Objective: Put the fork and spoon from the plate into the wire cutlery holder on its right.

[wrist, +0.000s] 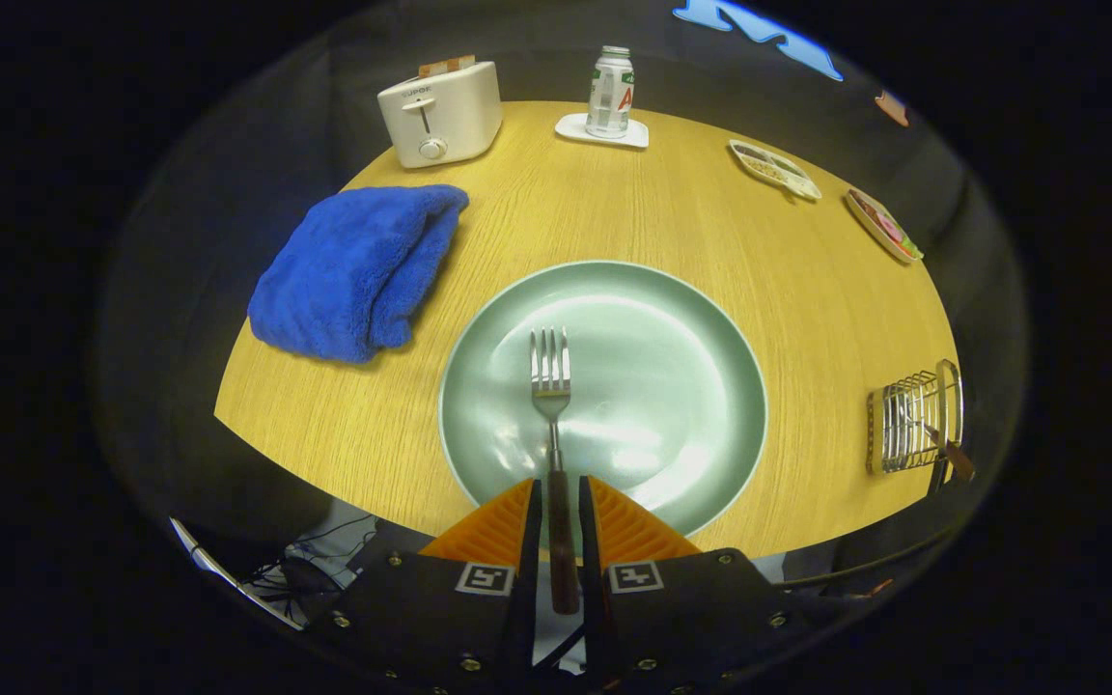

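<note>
While your gripper (pixel 561 502) has its two fingers drawn close on either side of the fork's dark handle, both seem to press on it, so you have the fork (pixel 551 405) clamped between them. Its metal neck and tines reach out ahead of the fingertips over the green plate (pixel 701 386), tines pointing away from you; whether they touch the plate you cannot tell. The plate sits on the wooden table (pixel 614 212) just beyond your fingers. Well off to the plate's right, near the table's edge, stands the wire cutlery holder (pixel 908 420), with a brown handle (pixel 954 461) sticking out of its near side; what it belongs to is too small to tell. To the left of the plate lies a folded blue towel (pixel 353 270). Farther back you see a white toaster (pixel 440 114), a can (pixel 609 92) standing on a white coaster (pixel 575 127), and two small dishes (pixel 774 169) along the far right edge.
</note>
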{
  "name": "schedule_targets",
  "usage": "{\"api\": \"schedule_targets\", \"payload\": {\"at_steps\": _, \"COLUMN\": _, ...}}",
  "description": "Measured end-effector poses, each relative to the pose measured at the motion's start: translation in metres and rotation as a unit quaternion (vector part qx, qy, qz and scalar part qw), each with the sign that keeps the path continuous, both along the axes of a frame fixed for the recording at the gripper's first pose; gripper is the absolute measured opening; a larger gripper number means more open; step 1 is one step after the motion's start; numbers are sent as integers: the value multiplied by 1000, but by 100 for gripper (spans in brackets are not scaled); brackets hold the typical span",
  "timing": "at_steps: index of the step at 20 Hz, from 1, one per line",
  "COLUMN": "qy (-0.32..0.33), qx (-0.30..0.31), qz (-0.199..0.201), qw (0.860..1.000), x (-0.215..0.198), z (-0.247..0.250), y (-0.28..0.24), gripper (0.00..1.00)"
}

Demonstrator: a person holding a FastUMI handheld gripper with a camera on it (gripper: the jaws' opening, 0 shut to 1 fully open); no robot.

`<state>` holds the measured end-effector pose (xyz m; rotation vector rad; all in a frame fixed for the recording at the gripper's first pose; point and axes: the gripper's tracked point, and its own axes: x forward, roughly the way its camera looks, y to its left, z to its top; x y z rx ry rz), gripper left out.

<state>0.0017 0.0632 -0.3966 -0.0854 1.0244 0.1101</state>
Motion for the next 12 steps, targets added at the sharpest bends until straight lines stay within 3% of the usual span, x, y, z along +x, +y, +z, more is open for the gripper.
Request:
{"api": "schedule_targets", "payload": {"at_steps": 10, "qy": 23, "qx": 12, "qz": -10, "qw": 1000, "x": 3, "z": -24, "y": -4, "gripper": 21}}
{"api": "schedule_targets", "payload": {"at_steps": 12, "qy": 17, "qx": 27, "qz": -7, "qw": 999, "x": 4, "z": -25, "y": 0, "gripper": 17}}
